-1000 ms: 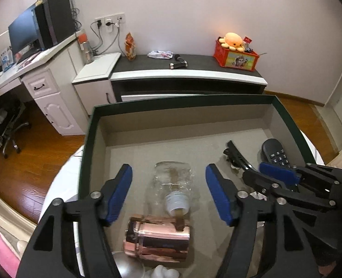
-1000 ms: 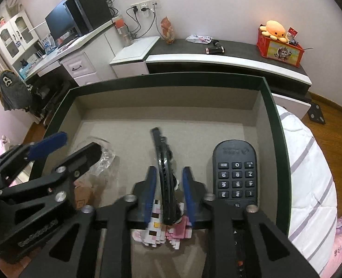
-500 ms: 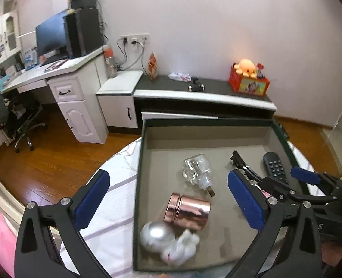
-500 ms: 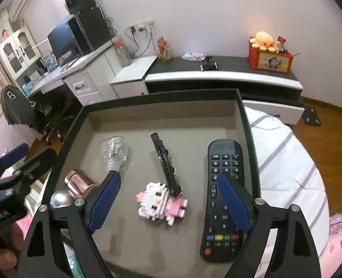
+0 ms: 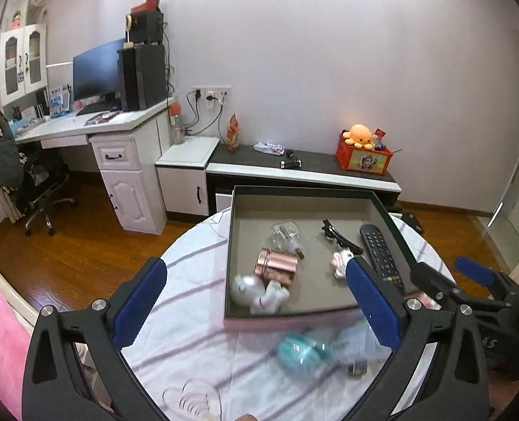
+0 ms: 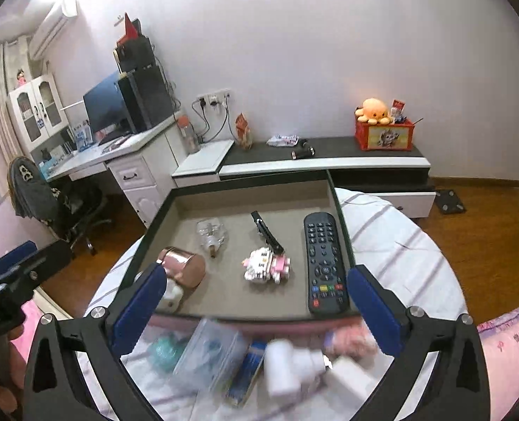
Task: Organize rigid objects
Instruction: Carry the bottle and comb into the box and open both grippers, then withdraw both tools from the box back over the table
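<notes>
A dark-rimmed tray (image 5: 303,191) (image 6: 249,177) on the round table holds a glass bottle (image 5: 284,235) (image 6: 211,233), a rose-gold cylinder (image 5: 277,264) (image 6: 185,267), a silver ball and white figure (image 5: 256,291), a black hair clip (image 5: 340,236) (image 6: 267,233), a pink block toy (image 6: 266,265) and a black remote (image 6: 323,261) (image 5: 380,252). My left gripper (image 5: 256,307) is open and empty, held back above the table. My right gripper (image 6: 254,310) is open and empty, above the tray's near edge.
Blurred loose items lie on the striped tablecloth in front of the tray: a teal object (image 5: 303,352), a clear pouch (image 6: 207,351), a blue box (image 6: 247,372), a white bottle (image 6: 291,368). A desk with monitor (image 5: 98,77) and a low cabinet (image 5: 301,172) stand behind.
Both grippers have opened wide and pulled back and up from the tray. The right let go of the black hair clip, which now lies in the tray.
</notes>
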`<control>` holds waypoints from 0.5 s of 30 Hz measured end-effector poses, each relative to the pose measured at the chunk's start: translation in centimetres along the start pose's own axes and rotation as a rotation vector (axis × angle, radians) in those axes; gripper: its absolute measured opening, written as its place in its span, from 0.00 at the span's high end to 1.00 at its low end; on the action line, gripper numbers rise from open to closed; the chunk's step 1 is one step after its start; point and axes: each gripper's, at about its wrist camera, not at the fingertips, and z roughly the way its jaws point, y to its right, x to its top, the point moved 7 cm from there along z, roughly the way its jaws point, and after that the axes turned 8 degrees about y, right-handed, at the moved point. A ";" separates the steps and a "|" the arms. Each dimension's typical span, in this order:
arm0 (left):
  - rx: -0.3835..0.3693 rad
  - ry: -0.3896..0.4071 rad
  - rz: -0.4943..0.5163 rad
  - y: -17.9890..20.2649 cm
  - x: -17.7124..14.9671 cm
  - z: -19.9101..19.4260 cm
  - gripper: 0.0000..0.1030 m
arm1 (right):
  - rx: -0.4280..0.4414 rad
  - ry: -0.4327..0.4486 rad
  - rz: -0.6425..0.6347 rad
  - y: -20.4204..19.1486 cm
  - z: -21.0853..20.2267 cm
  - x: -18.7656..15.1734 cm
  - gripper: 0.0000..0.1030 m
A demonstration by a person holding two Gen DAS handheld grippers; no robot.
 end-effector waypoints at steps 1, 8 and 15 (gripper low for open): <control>0.000 0.001 -0.001 0.0 -0.5 -0.7 0.00 | -0.004 0.002 -0.007 -0.1 -0.8 -0.4 0.00; -0.018 -0.006 -0.017 0.8 -3.8 -4.2 0.00 | -0.027 0.024 -0.020 -0.3 -5.9 -2.6 0.00; -0.020 0.008 -0.036 1.1 -6.3 -7.6 0.00 | -0.048 0.049 -0.011 0.5 -10.1 -4.4 0.00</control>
